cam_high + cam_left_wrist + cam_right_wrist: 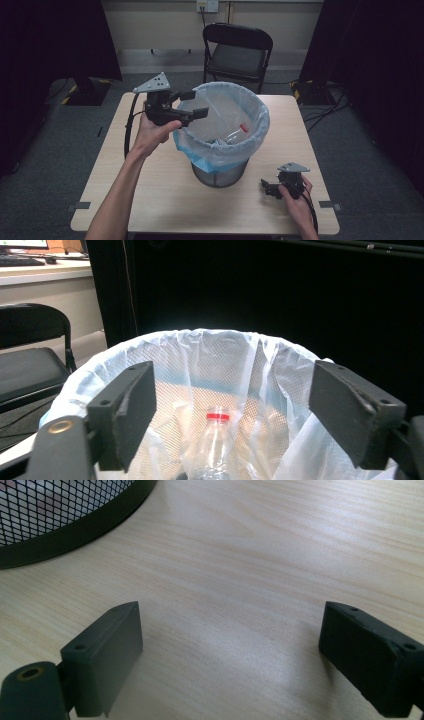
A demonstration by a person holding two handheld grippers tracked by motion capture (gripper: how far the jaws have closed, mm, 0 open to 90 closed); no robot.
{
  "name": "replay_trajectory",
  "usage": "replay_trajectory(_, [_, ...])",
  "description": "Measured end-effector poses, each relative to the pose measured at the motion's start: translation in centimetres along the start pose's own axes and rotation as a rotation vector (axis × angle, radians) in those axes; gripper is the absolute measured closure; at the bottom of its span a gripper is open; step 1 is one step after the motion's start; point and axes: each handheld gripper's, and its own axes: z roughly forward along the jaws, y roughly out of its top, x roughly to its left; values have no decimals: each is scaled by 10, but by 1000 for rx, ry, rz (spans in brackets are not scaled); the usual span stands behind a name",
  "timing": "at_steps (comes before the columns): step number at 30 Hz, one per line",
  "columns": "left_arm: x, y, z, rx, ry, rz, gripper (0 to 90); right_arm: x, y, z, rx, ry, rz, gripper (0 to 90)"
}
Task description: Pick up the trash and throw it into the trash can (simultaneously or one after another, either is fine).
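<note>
bin: round black wire-mesh waste bin (220, 172) lined with a pale blue plastic bag, on light wooden worktop (165, 195)
bottle: clear plastic bottle with red neck ring (216, 440), inside bin
left tongs (192, 104): wide open, empty, over bin's rim
right tongs (266, 188): wide open, empty, low beside bin

My left gripper (192, 104) hangs with its jaws apart over the left rim of the bin (221, 131), and I have nothing under it but the open mouth and the white liner (210, 355). Deep inside, a clear bottle (212, 445) stands against the liner. The bin blocks the middle of the tabletop (150, 185). My right gripper (274, 188) sits low at the near right, jaws wide, bare wood ahead and the mesh base (60, 510) to its far left. A chair (237, 50) stands beyond the far edge.
</note>
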Motion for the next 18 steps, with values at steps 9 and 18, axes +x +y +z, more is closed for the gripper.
replay_trajectory(9, [6, 0, -9, -18, 10, -37, 160, 0, 0, 0, 0, 0, 0, 95])
replay_trajectory(18, [14, -4, -24, -28, 55, -41, 182, 0, 0, 0, 0, 0, 0, 94])
